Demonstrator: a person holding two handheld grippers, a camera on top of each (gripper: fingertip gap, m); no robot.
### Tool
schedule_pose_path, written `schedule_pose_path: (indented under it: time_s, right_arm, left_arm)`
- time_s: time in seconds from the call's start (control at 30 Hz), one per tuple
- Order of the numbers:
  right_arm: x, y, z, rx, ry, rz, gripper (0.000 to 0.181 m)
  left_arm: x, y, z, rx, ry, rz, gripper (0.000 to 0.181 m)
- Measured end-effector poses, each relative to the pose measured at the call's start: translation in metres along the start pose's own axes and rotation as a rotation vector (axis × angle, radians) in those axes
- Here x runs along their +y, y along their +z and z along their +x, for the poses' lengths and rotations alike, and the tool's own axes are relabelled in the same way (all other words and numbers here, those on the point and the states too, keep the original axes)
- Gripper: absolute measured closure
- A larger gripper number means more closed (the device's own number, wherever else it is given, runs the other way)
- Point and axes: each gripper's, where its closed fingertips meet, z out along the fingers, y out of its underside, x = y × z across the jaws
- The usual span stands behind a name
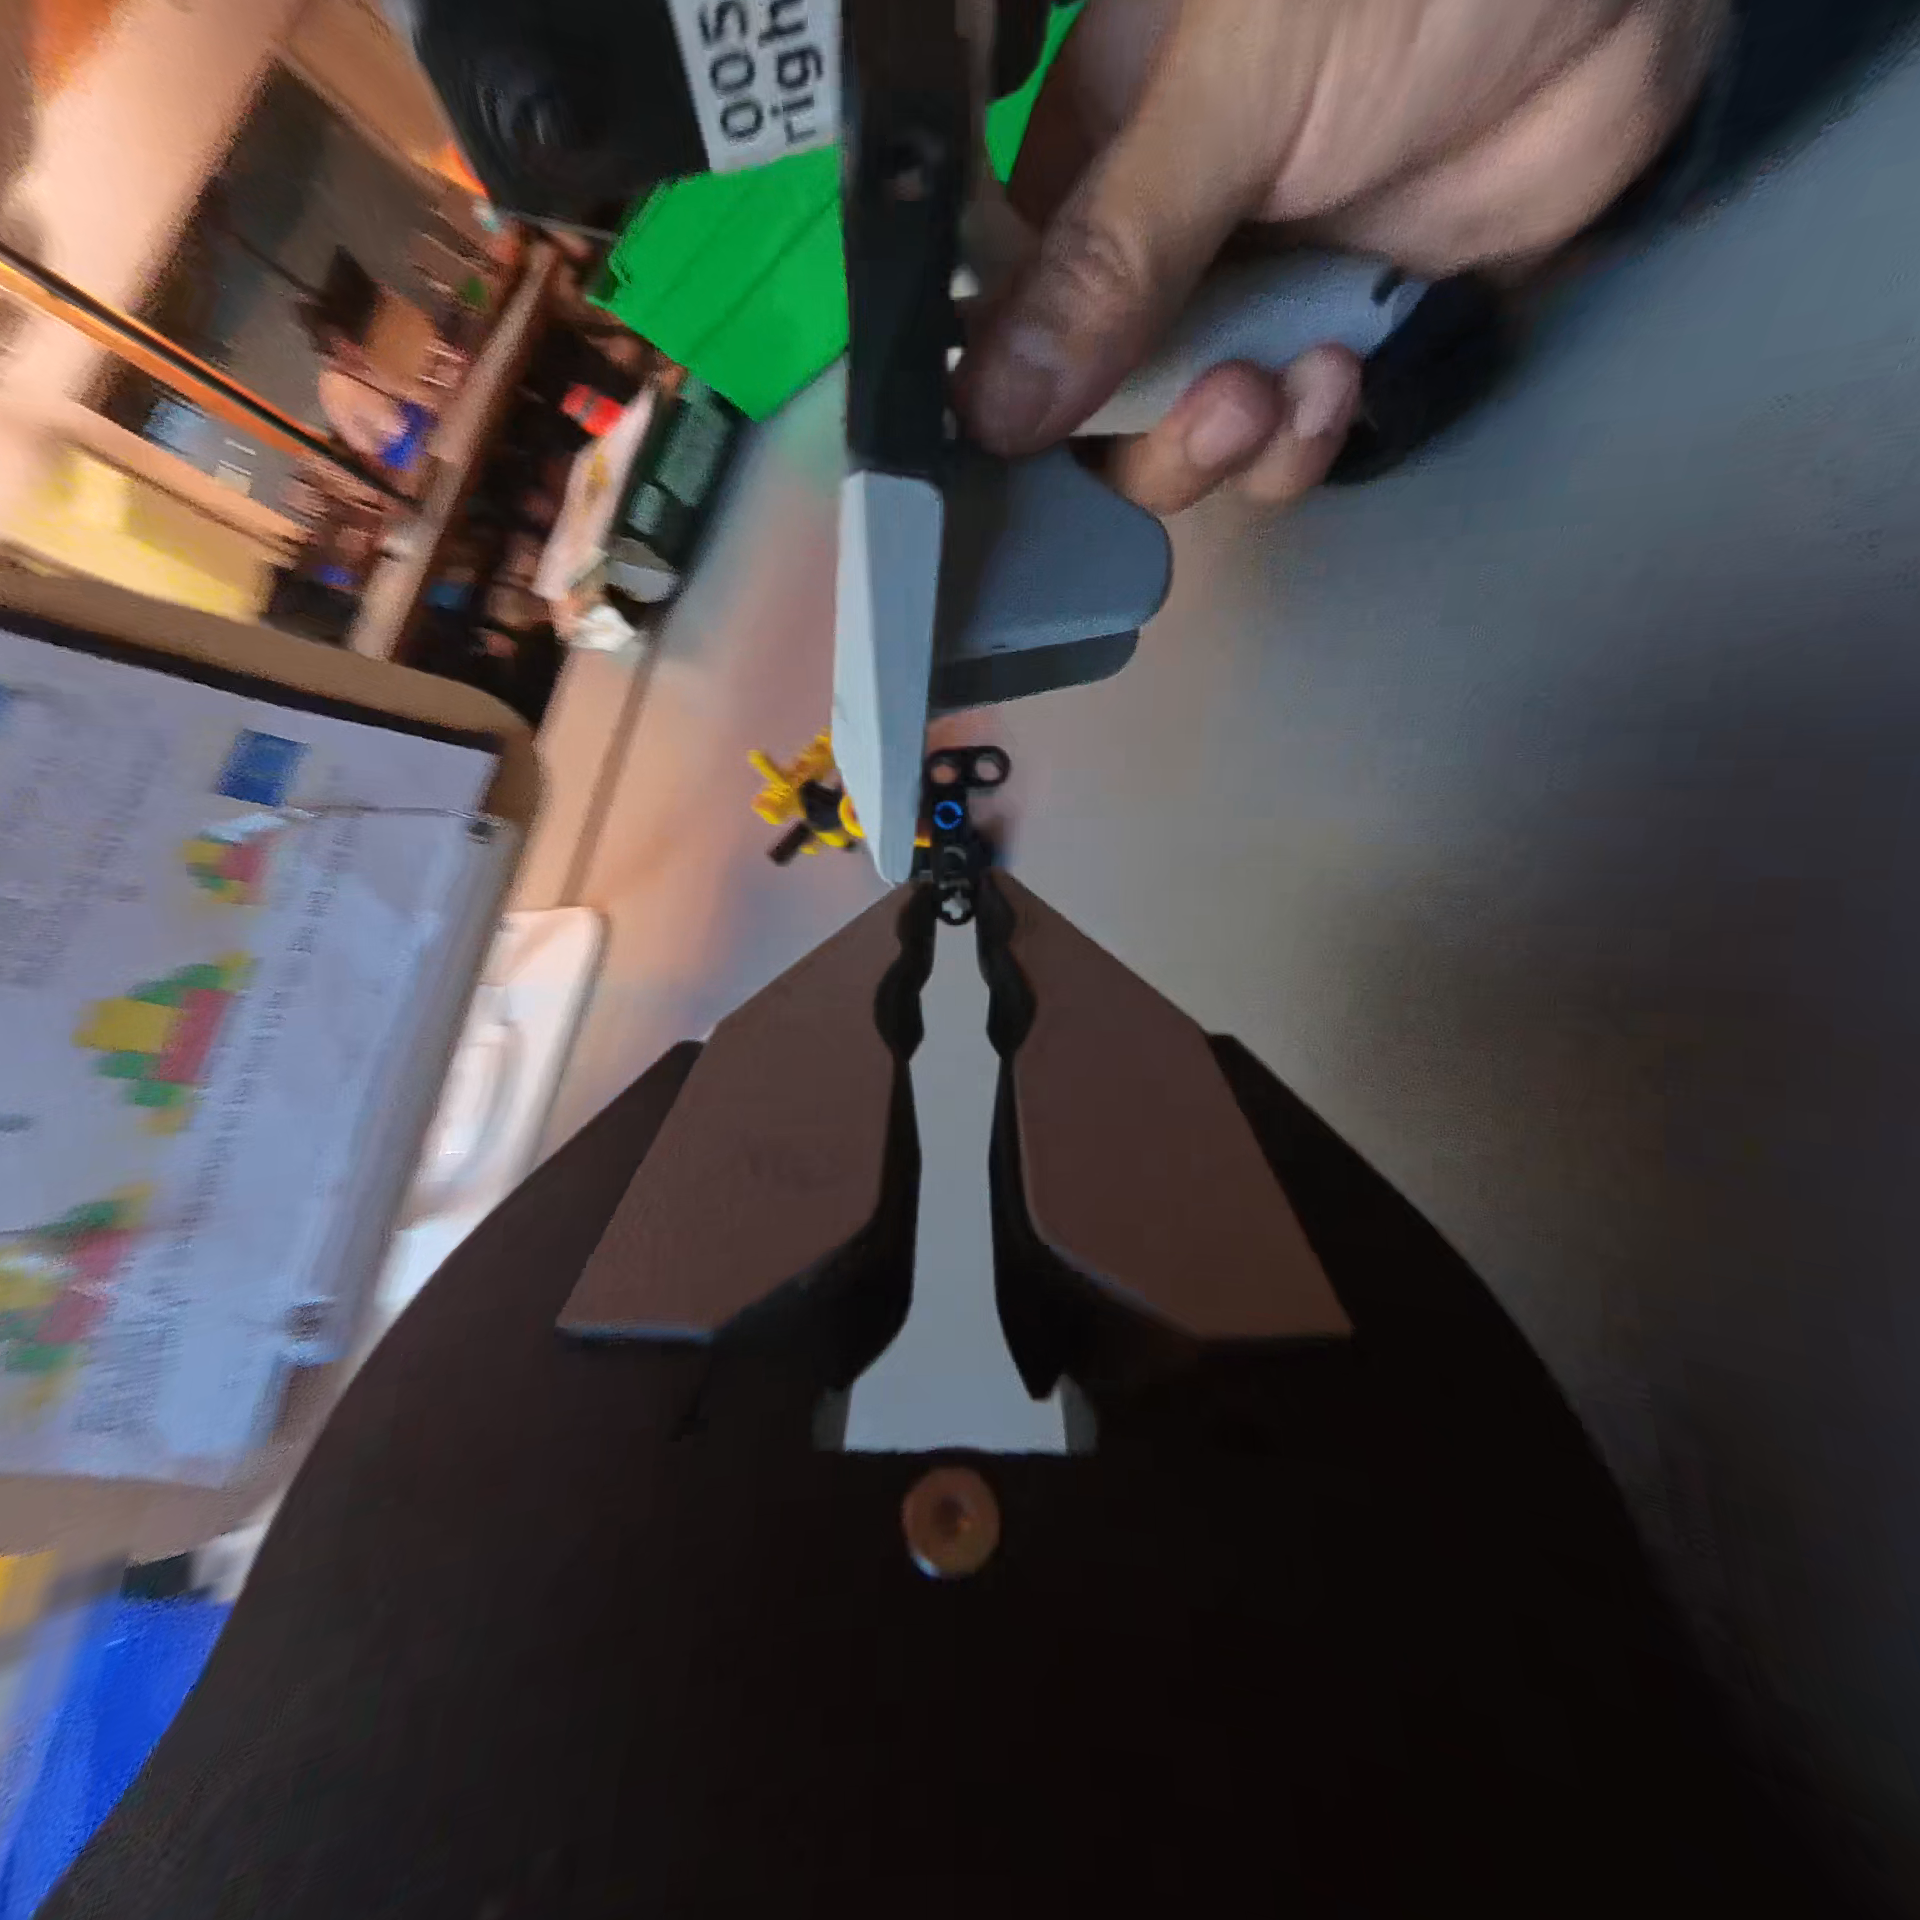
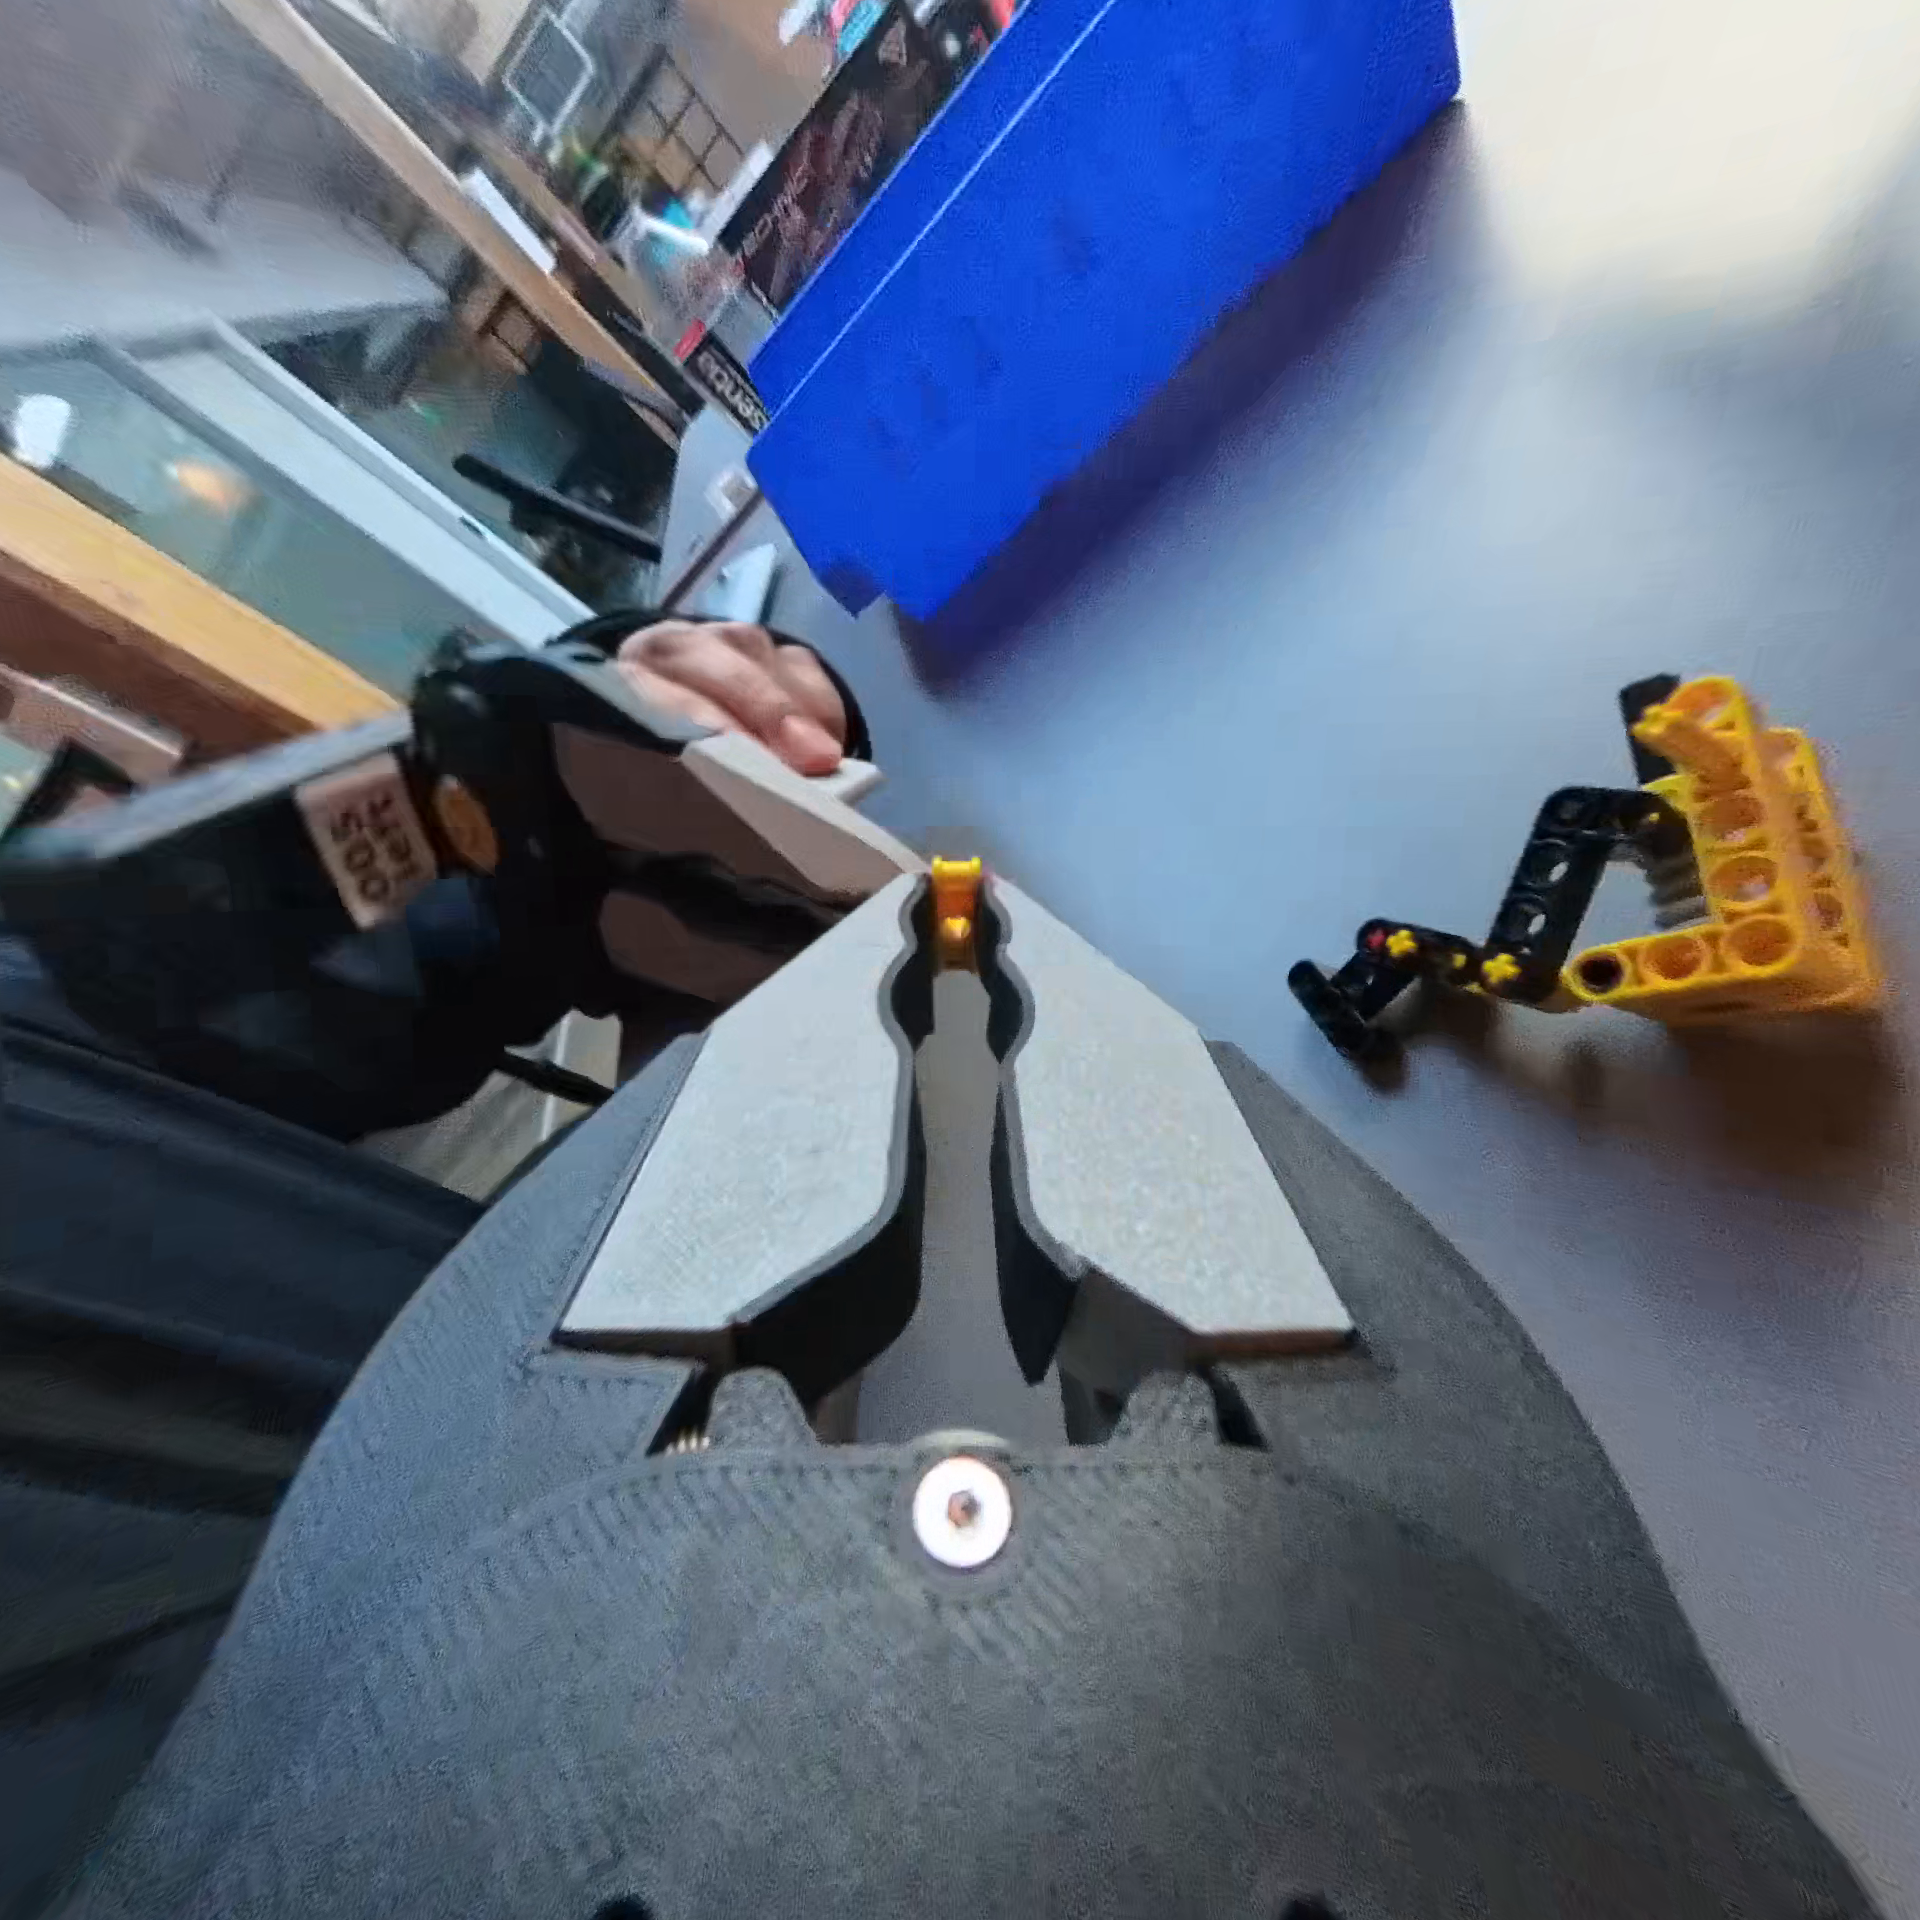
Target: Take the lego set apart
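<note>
My left gripper is shut on a small black lego piece with a blue pin, held above the table. My right gripper is shut on a small yellow lego piece. The two grippers meet tip to tip. The right gripper's grey fingers come down from the top of the left wrist view. The left gripper's fingers come in from the left of the right wrist view. I cannot tell whether the two held pieces are joined. A larger yellow and black lego assembly lies on the table to the right, also visible behind the fingers.
A blue box stands at the back of the grey table. Printed sheets with brick pictures lie at the left. A green cloth is farther back. A person's hands hold both grippers. Less than 4 cm separates the two grippers' tips.
</note>
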Motion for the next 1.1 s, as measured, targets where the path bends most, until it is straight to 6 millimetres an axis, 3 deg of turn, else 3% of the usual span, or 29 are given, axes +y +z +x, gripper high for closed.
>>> schedule_pose_path:
  time_s: [0.1, 0.27, 0.3, 0.33, 0.37, 0.43, 0.5, 0.57, 0.63, 0.67, 0.73, 0.8, 0.83, 0.87, 1.03, 1.1]
  right_arm:
    - [-0.004, 0.002, 0.006, 0.085, -0.021, 0.030, 0.177]
    - [-0.005, 0.007, 0.016, 0.178, -0.112, 0.021, 0.175]
    - [-0.010, -0.008, 0.053, 0.444, -0.172, 0.026, 0.176]
    - [-0.021, -0.027, 0.071, 0.550, -0.214, 0.048, 0.175]
    - [-0.030, -0.037, 0.071, 0.484, -0.167, 0.098, 0.176]
    - [-0.035, -0.038, 0.038, 0.162, -0.062, 0.178, 0.175]
    - [-0.036, -0.038, 0.017, 0.048, -0.067, 0.183, 0.175]
    - [-0.026, -0.044, 0.021, 0.146, -0.134, 0.075, 0.175]
    - [-0.026, -0.060, 0.022, 0.228, -0.225, 0.069, 0.169]
    - [-0.022, -0.067, 0.019, 0.225, -0.240, 0.053, 0.176]
    - [-0.003, -0.078, 0.034, 0.263, -0.179, -0.024, 0.176]
    - [0.028, -0.084, 0.061, 0.335, -0.099, -0.162, 0.148]
    - [0.043, -0.085, 0.067, 0.341, -0.070, -0.230, 0.147]
    - [0.044, -0.085, 0.064, 0.314, -0.065, -0.226, 0.159]
    - [0.025, -0.103, 0.065, 0.357, -0.113, -0.151, 0.143]
    - [0.021, -0.109, 0.051, 0.343, -0.165, -0.131, 0.137]
  left_arm:
    - [0.003, 0.002, -0.004, -0.112, 0.196, -0.105, 0.177]
    - [0.007, -0.001, -0.008, -0.079, 0.083, -0.104, 0.178]
    - [0.002, -0.002, -0.004, -0.059, 0.097, -0.068, 0.176]
    - [-0.032, -0.012, 0.010, 0.001, 0.070, 0.140, 0.177]
    - [-0.045, -0.017, 0.015, 0.011, 0.025, 0.165, 0.177]
    - [-0.021, -0.012, -0.008, -0.154, 0.147, 0.013, 0.177]
    - [-0.004, -0.012, -0.015, -0.117, 0.062, 0.017, 0.176]
    - [0.001, -0.009, -0.005, 0.011, -0.075, 0.077, 0.176]
    - [0.016, 0.001, 0.001, 0.092, -0.222, 0.024, 0.176]
    - [0.021, 0.005, 0.010, 0.176, -0.268, 0.002, 0.175]
    - [0.025, 0.007, 0.010, 0.196, -0.308, -0.030, 0.175]
    - [0.030, 0.008, 0.014, 0.194, -0.277, -0.072, 0.175]
    - [0.035, 0.009, 0.018, 0.198, -0.242, -0.109, 0.175]
    - [0.038, 0.010, 0.022, 0.200, -0.208, -0.132, 0.175]
    - [0.038, 0.012, 0.031, 0.227, -0.161, -0.154, 0.175]
    - [0.038, 0.012, 0.031, 0.227, -0.187, -0.164, 0.175]
